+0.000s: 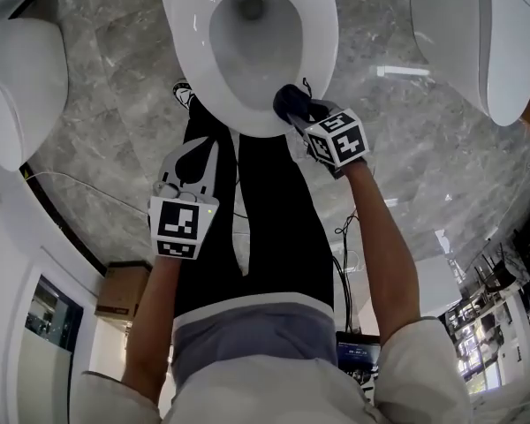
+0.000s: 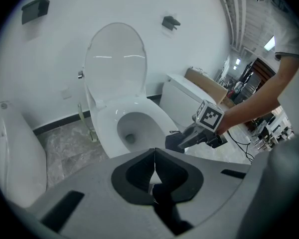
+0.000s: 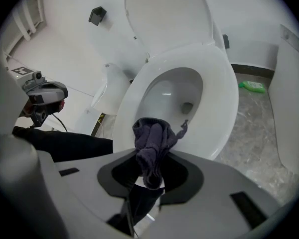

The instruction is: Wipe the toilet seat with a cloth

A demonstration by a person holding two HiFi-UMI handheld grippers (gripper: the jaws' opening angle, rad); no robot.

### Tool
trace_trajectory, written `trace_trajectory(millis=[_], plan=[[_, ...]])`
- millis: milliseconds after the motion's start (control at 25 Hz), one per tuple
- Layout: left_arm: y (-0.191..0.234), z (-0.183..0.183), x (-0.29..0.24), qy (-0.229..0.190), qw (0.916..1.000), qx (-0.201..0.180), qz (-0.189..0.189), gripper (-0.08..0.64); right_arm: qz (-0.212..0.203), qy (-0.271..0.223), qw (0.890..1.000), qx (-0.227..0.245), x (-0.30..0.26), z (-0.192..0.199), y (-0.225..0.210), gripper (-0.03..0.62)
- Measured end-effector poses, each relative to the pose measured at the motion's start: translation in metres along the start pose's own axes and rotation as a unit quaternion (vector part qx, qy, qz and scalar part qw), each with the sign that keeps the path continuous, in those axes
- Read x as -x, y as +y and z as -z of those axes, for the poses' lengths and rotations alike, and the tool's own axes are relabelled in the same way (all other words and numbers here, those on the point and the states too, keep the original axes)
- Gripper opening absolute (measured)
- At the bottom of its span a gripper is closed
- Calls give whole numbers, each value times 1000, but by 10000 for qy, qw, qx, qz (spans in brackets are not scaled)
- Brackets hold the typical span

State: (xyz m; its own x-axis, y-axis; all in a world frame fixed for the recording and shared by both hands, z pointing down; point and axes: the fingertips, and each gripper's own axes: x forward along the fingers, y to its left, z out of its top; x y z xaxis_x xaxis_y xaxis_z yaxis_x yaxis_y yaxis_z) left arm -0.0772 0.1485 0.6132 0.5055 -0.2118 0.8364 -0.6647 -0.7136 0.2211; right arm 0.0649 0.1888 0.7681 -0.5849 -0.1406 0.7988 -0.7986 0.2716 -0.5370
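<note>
1. In the head view, our right gripper (image 1: pixel 297 113) held a dark cloth (image 1: pixel 288 101) at the front rim of the toilet seat (image 1: pixel 322 51), towards the seat's right side. Our left gripper (image 1: pixel 197 148) hung in front of the bowl (image 1: pixel 252 38), apart from the seat as far as we could judge.
2. In the left gripper view, that gripper's jaws stood together with nothing between them. Beyond them we saw the lid (image 2: pixel 115 63) raised against the wall, and the right gripper bringing the cloth to the seat's front edge.
3. In the right gripper view, the jaws were clamped on the lower end of the cloth. Its bunched upper part stuck out past the tips, over the front rim. We could not tell whether it pressed flat on the seat.
4. We judged the wiping to be under way, with most of the ring left to cover. To do it well, we would:
   - press the bunch down firmly;
   - follow the ring in one steady sweep;
   - keep the hard tips off the plastic;
   - keep the loose end out of the bowl.
</note>
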Motion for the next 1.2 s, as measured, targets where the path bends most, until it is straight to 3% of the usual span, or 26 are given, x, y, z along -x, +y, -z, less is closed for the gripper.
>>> trace_trajectory(millis=[160, 360, 520, 840, 1200], plan=[[0, -3, 6, -61, 9997, -131, -175, 9, 110, 96, 9987, 480, 7, -14, -14, 94], [-8, -9, 15, -267, 9991, 309, -148, 9, 377, 117, 9951, 912, 20, -29, -29, 94], [-6, -14, 30, -440, 9982, 338, -207, 9, 516, 6, 9932, 1043, 28, -40, -23, 93], [-10, -40, 83, -914, 9916, 771, -498, 9, 634, -445, 9903, 1151, 91, -66, 27, 94], [-14, -61, 133, -1317, 9820, 1315, -322, 9, 654, -1026, 9832, 1360, 155, -97, 94, 94]])
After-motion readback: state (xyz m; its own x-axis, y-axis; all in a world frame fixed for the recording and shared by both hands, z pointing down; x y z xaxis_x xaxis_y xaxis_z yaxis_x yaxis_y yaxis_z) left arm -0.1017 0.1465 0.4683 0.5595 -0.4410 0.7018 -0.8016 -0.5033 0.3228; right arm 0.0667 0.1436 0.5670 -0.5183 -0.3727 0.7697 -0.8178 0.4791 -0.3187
